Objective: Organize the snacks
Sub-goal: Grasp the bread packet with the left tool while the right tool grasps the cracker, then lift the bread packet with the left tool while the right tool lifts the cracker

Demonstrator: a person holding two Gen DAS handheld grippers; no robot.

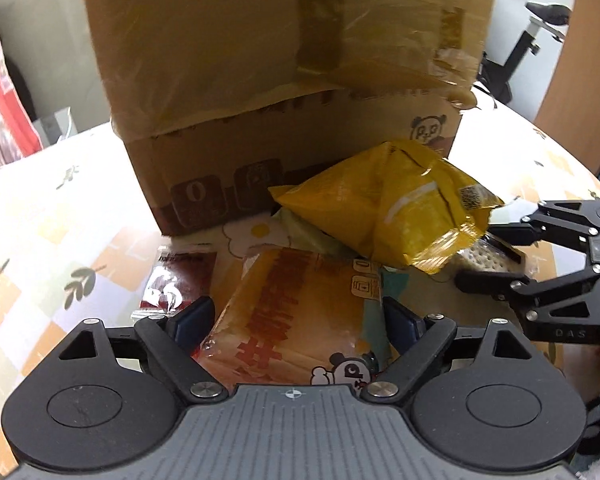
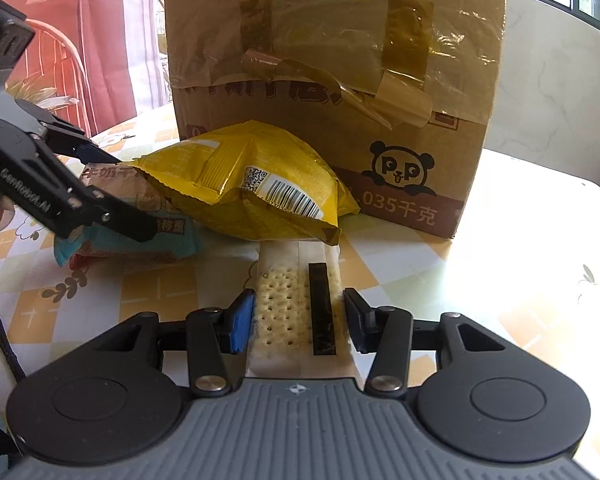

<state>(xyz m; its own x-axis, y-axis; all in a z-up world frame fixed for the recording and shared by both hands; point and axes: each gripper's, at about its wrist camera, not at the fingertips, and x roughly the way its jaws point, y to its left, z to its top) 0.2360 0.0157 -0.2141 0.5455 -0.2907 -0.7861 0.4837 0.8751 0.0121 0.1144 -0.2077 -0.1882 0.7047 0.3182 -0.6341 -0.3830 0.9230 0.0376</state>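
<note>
Left hand-held gripper (image 1: 296,320): spread wide — straddling the orange snack pack (image 1: 296,312).
Right hand-held gripper (image 2: 299,320): pinching the cracker packet (image 2: 284,304).
Yellow bag (image 2: 252,188): at 12 o'clock, atop both.

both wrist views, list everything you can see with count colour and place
box: 1, brown cardboard, taped, at the back of the table
table: 1, white and orange checked cloth, under everything
yellow bag: 1, yellow, in front of the box, lying on other packs
bread pack: 1, orange and teal, between the left fingers
cracker pack: 1, clear with pale crackers, between the right fingers
red sachet: 1, dark red, flat on the table left of the bread pack
left gripper: black, wide open
right gripper: black, around the cracker pack
</note>
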